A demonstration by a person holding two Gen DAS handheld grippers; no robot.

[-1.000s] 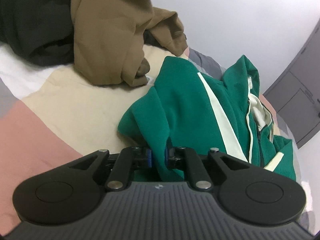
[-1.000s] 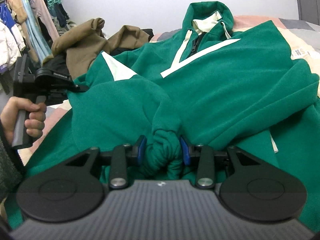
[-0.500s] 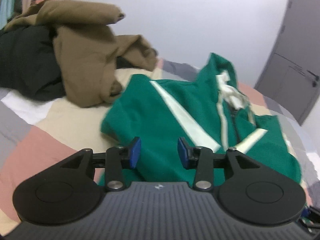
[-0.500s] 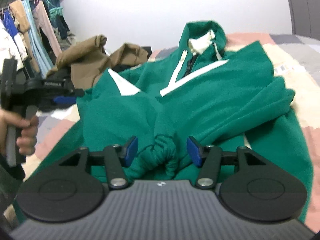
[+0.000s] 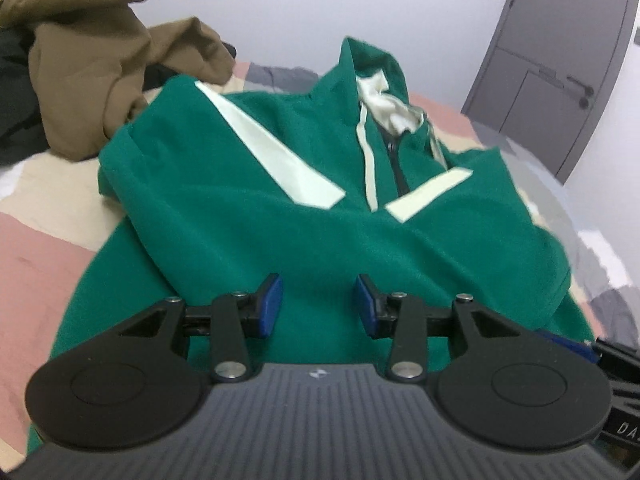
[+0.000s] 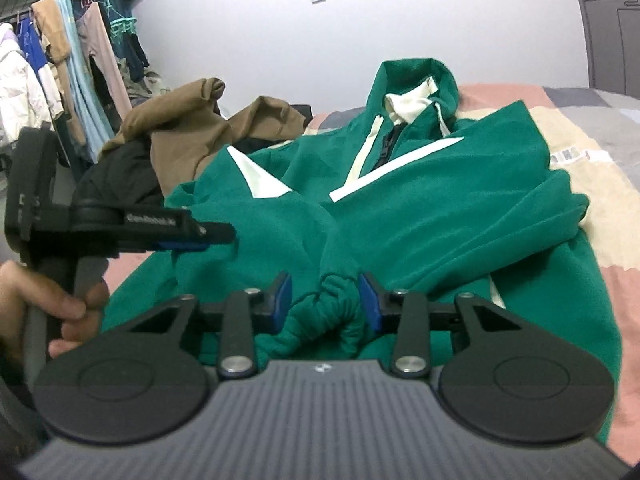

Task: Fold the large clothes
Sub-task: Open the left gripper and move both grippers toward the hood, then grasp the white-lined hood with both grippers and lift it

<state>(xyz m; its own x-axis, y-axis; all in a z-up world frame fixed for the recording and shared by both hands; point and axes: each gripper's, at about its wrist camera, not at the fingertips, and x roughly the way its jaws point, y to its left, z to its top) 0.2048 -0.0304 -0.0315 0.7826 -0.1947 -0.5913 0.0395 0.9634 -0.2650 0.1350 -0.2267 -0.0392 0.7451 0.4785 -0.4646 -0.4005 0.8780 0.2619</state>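
A green hooded jacket (image 5: 248, 240) with white stripes lies front up on the bed, its hood (image 6: 416, 76) toward the wall. My left gripper (image 5: 318, 306) hovers open over the jacket's lower body with nothing between its fingers; the right wrist view shows it from the side (image 6: 208, 236), held in a hand (image 6: 68, 312). My right gripper (image 6: 325, 300) has the bunched green sleeve cuff (image 6: 328, 304) between its blue pads; its jaws are closing and the cloth fills the gap. That sleeve is folded across the jacket's front.
A brown garment (image 5: 88, 76) and a black one (image 6: 116, 176) are piled at the jacket's left on the patchwork bedspread (image 5: 36, 264). Clothes hang on a rack (image 6: 68, 68) at far left. A grey door (image 5: 560, 64) stands at right.
My left gripper let go of the green cloth, opened, and swung right over the jacket. My right gripper opened around the cuff, then narrowed on it again.
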